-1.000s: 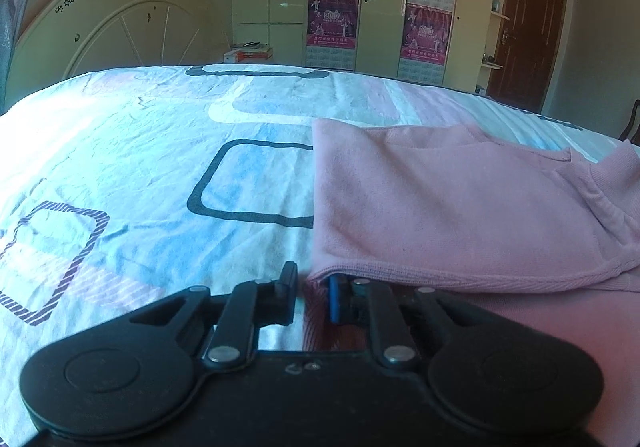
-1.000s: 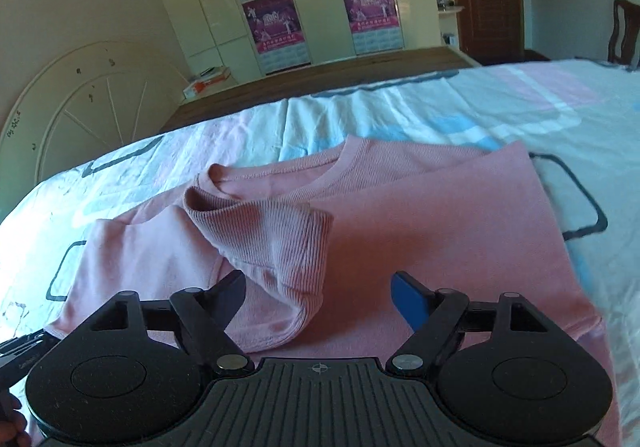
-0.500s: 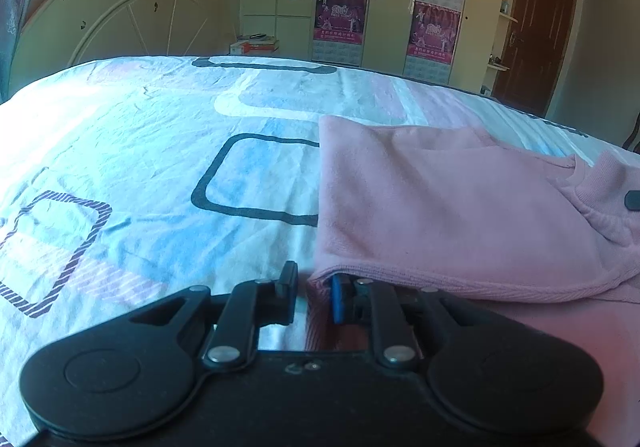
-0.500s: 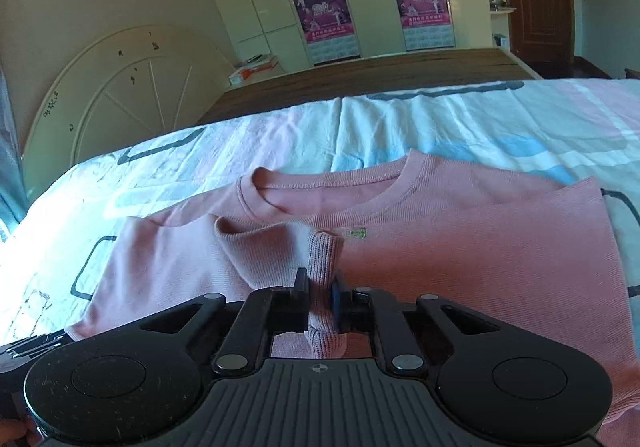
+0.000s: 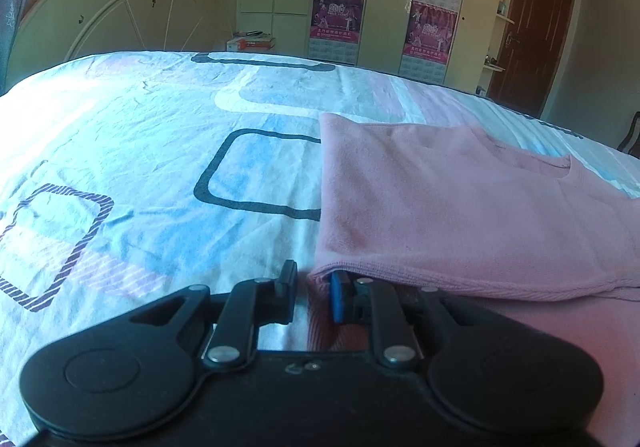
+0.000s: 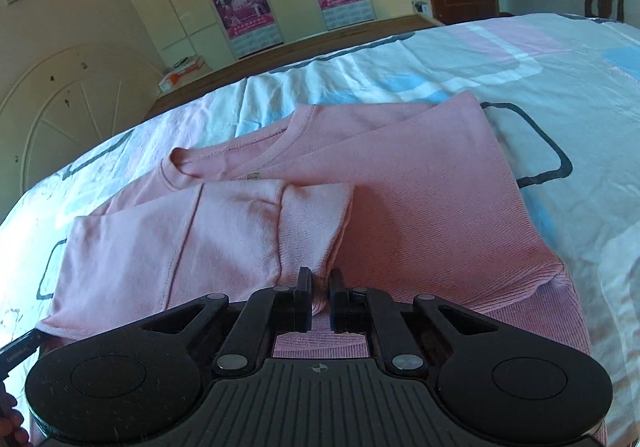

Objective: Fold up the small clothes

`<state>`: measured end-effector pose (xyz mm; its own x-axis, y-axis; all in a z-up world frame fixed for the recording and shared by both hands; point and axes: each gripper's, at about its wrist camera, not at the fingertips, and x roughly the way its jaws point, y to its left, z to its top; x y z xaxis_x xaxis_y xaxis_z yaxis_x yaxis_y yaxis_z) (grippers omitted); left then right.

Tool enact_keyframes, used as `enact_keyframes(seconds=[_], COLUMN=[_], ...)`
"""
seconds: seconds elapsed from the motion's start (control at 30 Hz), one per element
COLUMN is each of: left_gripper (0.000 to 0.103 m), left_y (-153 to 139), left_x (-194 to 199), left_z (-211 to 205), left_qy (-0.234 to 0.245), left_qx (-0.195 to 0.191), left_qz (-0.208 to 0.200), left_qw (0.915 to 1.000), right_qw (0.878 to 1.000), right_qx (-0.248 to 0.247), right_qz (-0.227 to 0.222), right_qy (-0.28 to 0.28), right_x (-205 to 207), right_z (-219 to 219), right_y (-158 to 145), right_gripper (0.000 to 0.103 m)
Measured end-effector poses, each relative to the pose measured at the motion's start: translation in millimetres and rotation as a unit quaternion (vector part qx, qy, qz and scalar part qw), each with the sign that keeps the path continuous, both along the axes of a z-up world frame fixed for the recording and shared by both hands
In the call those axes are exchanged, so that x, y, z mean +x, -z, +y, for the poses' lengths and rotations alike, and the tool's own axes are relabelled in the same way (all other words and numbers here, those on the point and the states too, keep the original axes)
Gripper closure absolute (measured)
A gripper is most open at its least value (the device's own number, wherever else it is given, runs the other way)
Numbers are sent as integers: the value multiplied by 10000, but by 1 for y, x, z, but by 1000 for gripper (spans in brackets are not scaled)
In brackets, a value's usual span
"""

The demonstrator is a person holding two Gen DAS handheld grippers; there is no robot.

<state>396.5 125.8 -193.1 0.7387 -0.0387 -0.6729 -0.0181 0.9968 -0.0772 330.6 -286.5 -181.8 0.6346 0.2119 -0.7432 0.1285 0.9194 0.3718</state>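
Pink sweatshirt [image 6: 432,215] on bed [image 5: 160,167], right gripper [image 6: 320,289] fingers newly clamped on its ribbed cuff [image 6: 316,219], left gripper [image 5: 312,287] fingers pinching hem corner, as before.

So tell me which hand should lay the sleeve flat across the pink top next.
Right. The right tongs are shut on the sleeve cuff, already lying over the pink top. The left tongs pinch the top's near corner, probably anchoring it.
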Motion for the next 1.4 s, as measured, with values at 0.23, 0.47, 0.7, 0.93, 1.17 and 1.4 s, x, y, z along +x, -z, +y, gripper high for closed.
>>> enact_keyframes(seconds=[0.23, 0.47, 0.7, 0.93, 1.17, 1.4], left_gripper=[26, 26, 30, 33, 38, 65], left_y=[-21, -25, -14, 1, 4, 5], left_x=[-22, 19, 84, 126, 141, 152], left_z=[15, 13, 1, 4, -5, -6], left_qy=[-116, -141, -211, -289, -251, -340], left_qx=[-299, -605, -825, -823, -459, -256], left_qz=[-212, 33, 176, 342, 227, 113], left_qw=[9993, 9981, 9962, 9956, 9984, 9990], right_qw=[9990, 9996, 9998, 9961, 9958, 9944], right_qx=[-304, -231, -174, -618, -836, -1041], right_qz=[-303, -133, 87, -222, -61, -171], right_qy=[88, 51, -91, -585, -360, -55], right_x=[1, 43, 69, 57, 54, 52], right_z=[-7, -2, 9, 24, 9, 7], right_y=[-11, 6, 18, 5, 19, 18], right_gripper=[30, 34, 62, 94, 95, 94])
